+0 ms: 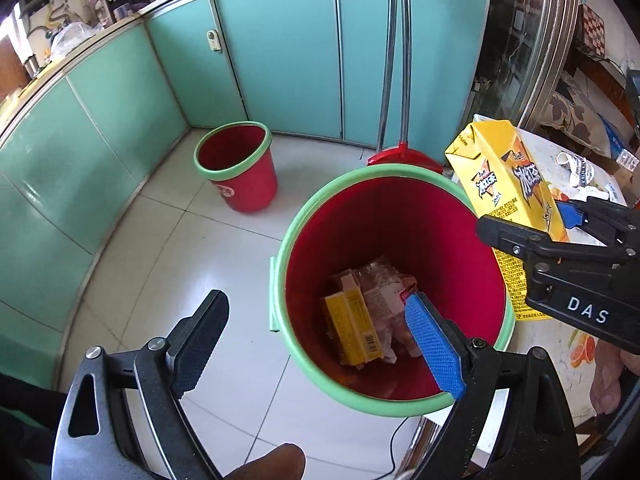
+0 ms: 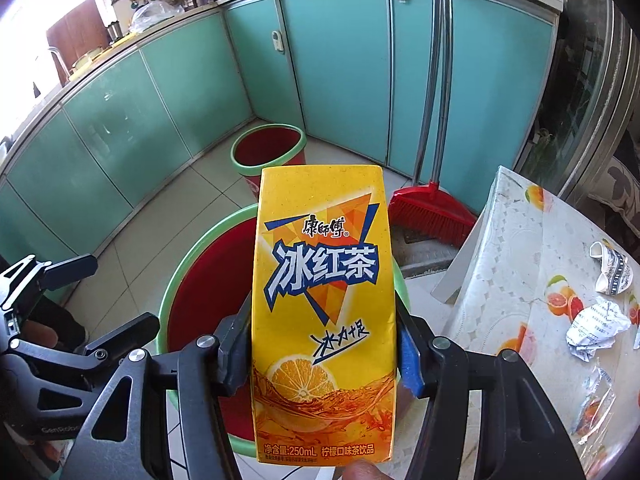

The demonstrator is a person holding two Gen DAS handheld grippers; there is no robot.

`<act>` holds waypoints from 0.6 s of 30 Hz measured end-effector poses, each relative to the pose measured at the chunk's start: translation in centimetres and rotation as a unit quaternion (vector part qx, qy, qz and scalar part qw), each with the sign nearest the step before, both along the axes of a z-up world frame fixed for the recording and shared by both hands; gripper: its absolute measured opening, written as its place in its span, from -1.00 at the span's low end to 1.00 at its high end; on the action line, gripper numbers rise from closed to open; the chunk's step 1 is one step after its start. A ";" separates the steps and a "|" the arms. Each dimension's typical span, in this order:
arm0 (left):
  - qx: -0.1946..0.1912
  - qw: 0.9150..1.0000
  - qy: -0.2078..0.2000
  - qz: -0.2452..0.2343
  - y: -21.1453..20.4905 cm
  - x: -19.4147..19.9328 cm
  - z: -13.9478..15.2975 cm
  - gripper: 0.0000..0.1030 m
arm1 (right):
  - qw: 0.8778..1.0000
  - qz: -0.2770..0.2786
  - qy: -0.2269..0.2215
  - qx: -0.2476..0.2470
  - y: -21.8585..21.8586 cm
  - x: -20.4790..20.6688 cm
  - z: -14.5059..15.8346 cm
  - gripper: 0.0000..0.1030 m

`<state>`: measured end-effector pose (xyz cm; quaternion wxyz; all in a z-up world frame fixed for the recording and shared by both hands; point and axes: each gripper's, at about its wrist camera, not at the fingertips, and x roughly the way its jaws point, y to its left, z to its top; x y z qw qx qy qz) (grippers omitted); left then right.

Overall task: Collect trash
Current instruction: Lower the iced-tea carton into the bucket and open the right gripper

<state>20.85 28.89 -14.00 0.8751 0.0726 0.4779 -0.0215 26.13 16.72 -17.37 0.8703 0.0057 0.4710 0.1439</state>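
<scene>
- Teal cabinet doors (image 1: 280, 52) curve along the back wall; the clutter on top of them is too small and warped to identify.
- A far red bin (image 1: 240, 168) with a green rim stands on the tiled floor (image 1: 168, 240) near the cabinets; its inside shows only red.
- The left tool (image 1: 316, 344) hangs with its jaws spread wide and nothing between them, one finger over the floor, the blue-padded one over the near red bin (image 1: 400, 240).
- In the near red bin lie a yellow box (image 1: 352, 328) and a crumpled clear wrapper (image 1: 384, 292), partly covered by the blue pad.
- The right tool (image 2: 324, 348) is clenched on a yellow tea carton (image 2: 320, 300), held upright above the near red bin's rim; the carton hides most of that bin in the right wrist view.
- A red broom (image 2: 432, 212) leans on the cabinets behind, its handle top cut off.
- On the bench (image 2: 520, 280) at right lie a crushed paper cup (image 2: 614, 266) and crumpled paper (image 2: 592, 328); a clear wrapper (image 2: 596, 392) below is hard to read.
</scene>
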 end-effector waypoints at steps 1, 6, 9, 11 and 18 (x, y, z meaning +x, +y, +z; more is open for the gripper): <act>0.000 1.000 0.000 0.001 0.1 0.0 0.0 0.75 | 1.000 -0.002 0.003 0.001 0.3 0.1 -0.3 0.14; 0.003 1.000 -0.002 0.012 0.7 0.0 0.1 0.75 | 1.000 -0.006 0.005 -0.001 1.0 0.4 -1.0 0.51; 0.005 1.000 -0.002 0.018 1.1 -0.1 0.3 0.75 | 1.000 0.000 0.001 0.001 1.4 0.4 -0.9 0.65; 0.005 1.000 -0.003 0.021 1.2 -0.2 0.3 0.75 | 1.000 0.005 0.001 0.002 1.6 0.4 -0.8 0.65; 0.000 1.000 -0.004 0.026 0.9 -0.6 0.6 0.75 | 1.000 0.010 -0.006 0.003 0.7 -0.8 0.1 0.66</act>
